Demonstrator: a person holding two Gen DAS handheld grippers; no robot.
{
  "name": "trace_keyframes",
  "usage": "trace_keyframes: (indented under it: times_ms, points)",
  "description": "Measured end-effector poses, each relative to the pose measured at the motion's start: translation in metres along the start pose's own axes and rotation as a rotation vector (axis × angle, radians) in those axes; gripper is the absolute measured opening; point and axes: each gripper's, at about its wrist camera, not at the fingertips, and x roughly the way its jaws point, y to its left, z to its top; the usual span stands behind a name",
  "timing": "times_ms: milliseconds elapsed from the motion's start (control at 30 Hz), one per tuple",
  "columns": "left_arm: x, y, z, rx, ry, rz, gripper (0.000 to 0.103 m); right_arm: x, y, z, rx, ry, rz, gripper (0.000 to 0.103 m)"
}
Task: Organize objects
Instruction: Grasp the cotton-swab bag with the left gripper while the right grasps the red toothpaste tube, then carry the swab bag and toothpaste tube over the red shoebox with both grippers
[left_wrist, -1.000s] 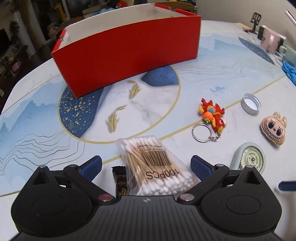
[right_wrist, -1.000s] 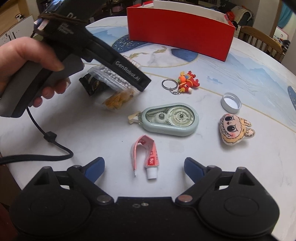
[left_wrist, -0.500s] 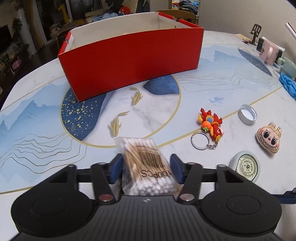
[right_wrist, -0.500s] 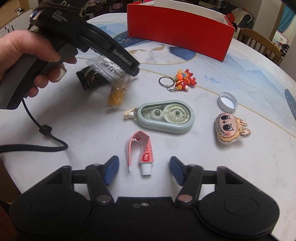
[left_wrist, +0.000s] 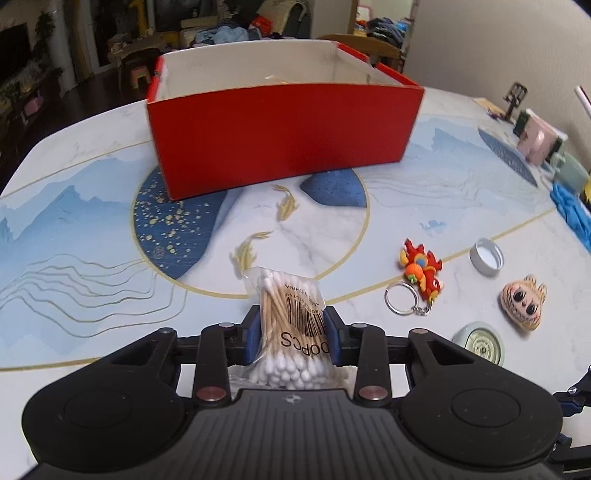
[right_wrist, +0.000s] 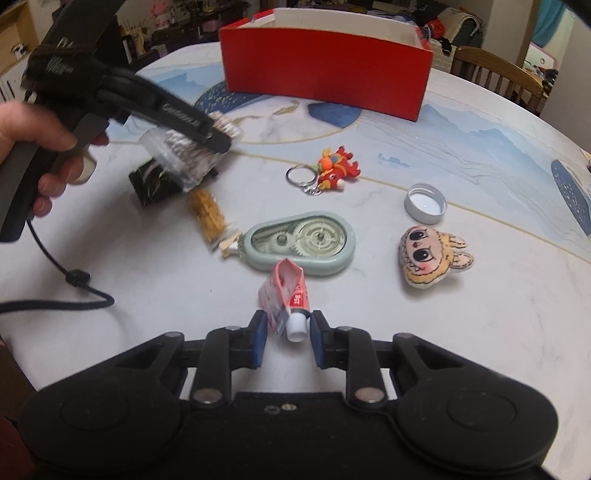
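Observation:
My left gripper (left_wrist: 291, 338) is shut on a clear bag of cotton swabs (left_wrist: 290, 314) and holds it above the table, facing the red box (left_wrist: 284, 144). In the right wrist view the bag (right_wrist: 184, 155) hangs lifted in that gripper. My right gripper (right_wrist: 286, 338) has closed around the cap end of a small pink tube (right_wrist: 286, 299) that lies on the table; the pads are at its sides. The red box (right_wrist: 325, 70) stands at the far side.
On the table lie a green tape dispenser (right_wrist: 303, 243), a red dragon keychain (right_wrist: 332, 171), a metal lid (right_wrist: 424, 203), a plush face charm (right_wrist: 428, 258), a dark packet (right_wrist: 151, 182) and a yellow snack bag (right_wrist: 208, 216). Mugs (left_wrist: 535, 144) stand at the right edge.
My left gripper closed on the swab bag and lifted it toward the red box. My right gripper moved forward and narrowed around the pink tube.

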Motion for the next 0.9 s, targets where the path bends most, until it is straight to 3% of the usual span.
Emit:
trace_keyframes:
  times_ms: [267, 300, 333, 433, 600, 700, 767, 833, 900]
  points:
    - [-0.029, 0.008, 0.005, -0.082, -0.05, -0.057, 0.034, -0.024, -0.011, 0.022, 0.036, -0.074, 0.014, 0.023]
    - [-0.033, 0.008, 0.006, -0.087, -0.058, -0.065, 0.034, -0.027, -0.012, 0.025, 0.037, -0.081, 0.012, 0.021]
    - [-0.037, 0.007, 0.007, -0.091, -0.066, -0.072, 0.034, -0.029, -0.013, 0.028, 0.038, -0.089, 0.014, 0.011]
    - [-0.048, 0.005, 0.01, -0.091, -0.089, -0.092, 0.034, -0.034, -0.015, 0.036, 0.032, -0.11, 0.017, 0.01]
    - [-0.055, 0.003, 0.012, -0.104, -0.103, -0.109, 0.034, -0.027, -0.02, 0.038, 0.008, -0.074, 0.055, 0.011]
    - [-0.057, 0.003, 0.01, -0.111, -0.1, -0.116, 0.034, -0.024, -0.016, 0.031, -0.036, -0.035, 0.099, 0.024]
    - [-0.057, 0.004, 0.007, -0.122, -0.093, -0.122, 0.034, -0.022, -0.014, 0.026, -0.059, -0.02, 0.114, 0.045]
    - [-0.058, 0.004, 0.004, -0.131, -0.086, -0.127, 0.034, -0.02, -0.012, 0.022, -0.063, -0.004, 0.141, 0.058]
    - [-0.057, 0.004, 0.0, -0.134, -0.081, -0.131, 0.034, -0.017, -0.009, 0.018, -0.077, 0.018, 0.153, 0.059]
